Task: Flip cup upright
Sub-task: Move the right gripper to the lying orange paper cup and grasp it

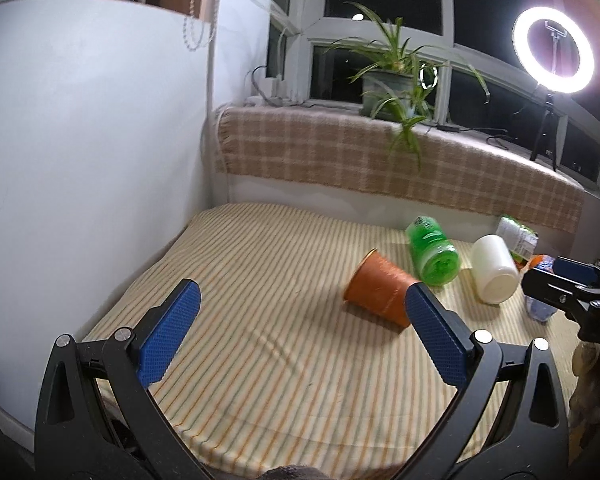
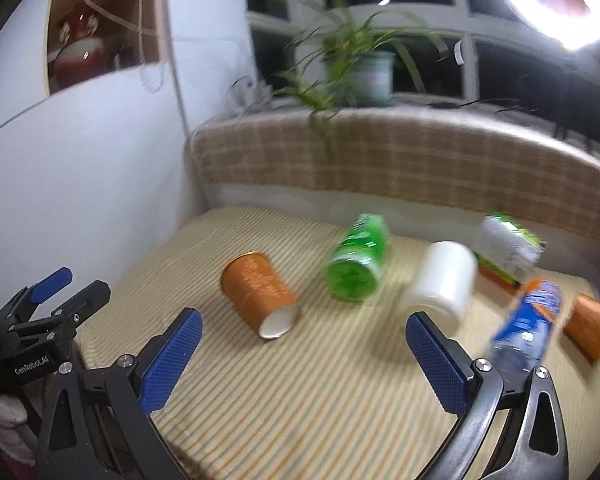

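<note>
The orange paper cup (image 1: 378, 289) (image 2: 260, 293) with a white inside lies on its side on the striped yellow cloth (image 1: 284, 360) (image 2: 332, 380), its open mouth turned toward the cameras in the right wrist view. Everything else can be placed from that cup.

The left gripper (image 1: 302, 322) is spread wide and holds nothing; one blue-padded finger stands well to the cup's left, the other overlaps the cup's near edge in the left wrist view — whether it touches the cup cannot be told. The right gripper (image 2: 303, 350) is also wide open and empty, hovering in front of the cup, its fingers apart from it.

Just beyond the cup to the right lies a green plastic bottle (image 1: 432, 254) (image 2: 358, 262) on its side, and further right of that a white cylindrical mug (image 1: 494, 269) (image 2: 442, 282), also tipped over. Past the mug sits a green-and-white carton (image 1: 516, 236) (image 2: 508, 246). In the right wrist view, a blue-labelled clear bottle (image 2: 526, 324) and a second orange cup (image 2: 590, 326) lie furthest right of the first cup — both blurred.

Behind the cup, a checked beige blanket (image 1: 380, 156) (image 2: 400, 156) covers the ledge, with a potted green plant (image 1: 392, 80) (image 2: 356, 64) above it and a lit ring light (image 1: 553, 49) (image 2: 556, 0) off to the right.
</note>
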### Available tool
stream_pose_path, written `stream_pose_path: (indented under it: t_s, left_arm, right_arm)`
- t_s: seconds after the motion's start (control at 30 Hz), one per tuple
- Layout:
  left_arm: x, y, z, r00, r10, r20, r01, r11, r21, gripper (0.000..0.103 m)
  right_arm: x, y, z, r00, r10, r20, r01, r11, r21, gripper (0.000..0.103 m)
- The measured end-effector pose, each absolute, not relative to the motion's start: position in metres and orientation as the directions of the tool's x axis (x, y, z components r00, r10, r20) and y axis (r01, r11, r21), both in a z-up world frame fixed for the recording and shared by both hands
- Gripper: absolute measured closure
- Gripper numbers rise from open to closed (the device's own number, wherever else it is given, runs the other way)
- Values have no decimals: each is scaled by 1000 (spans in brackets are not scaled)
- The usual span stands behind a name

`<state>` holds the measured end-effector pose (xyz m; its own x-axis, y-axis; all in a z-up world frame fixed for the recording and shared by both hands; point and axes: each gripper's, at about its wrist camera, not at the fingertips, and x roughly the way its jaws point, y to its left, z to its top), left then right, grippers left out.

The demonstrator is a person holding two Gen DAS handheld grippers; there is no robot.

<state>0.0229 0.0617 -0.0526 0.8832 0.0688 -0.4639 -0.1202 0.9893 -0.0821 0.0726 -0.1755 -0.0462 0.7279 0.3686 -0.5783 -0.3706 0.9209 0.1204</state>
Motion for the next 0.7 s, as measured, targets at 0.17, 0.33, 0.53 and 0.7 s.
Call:
stream_pose_path:
  t_s: [0.17,0.33,0.53,0.7]
  left_arm:
    - [15,83,-65,866,94,-491,-169,979,-110,0]
    - [6,101,-73,848,123,-516,-215,969,-123,0]
    - [-4,117,-83,831,145,-537,-258,956,-141,0]
    - [-10,129,-88,825,159,-543,-286,945,-157,0]
  right_arm:
    - [99,-146,-63,636,420,-647,-451,883,130,0]
    - [123,-116,-68,568,421,-707,-546,836,59,0]
    - [154,-77,-76,490,358,-795,-661,747,-71,5]
    - [175,-46,-91,423,290,-859,-731,670,-134,8]
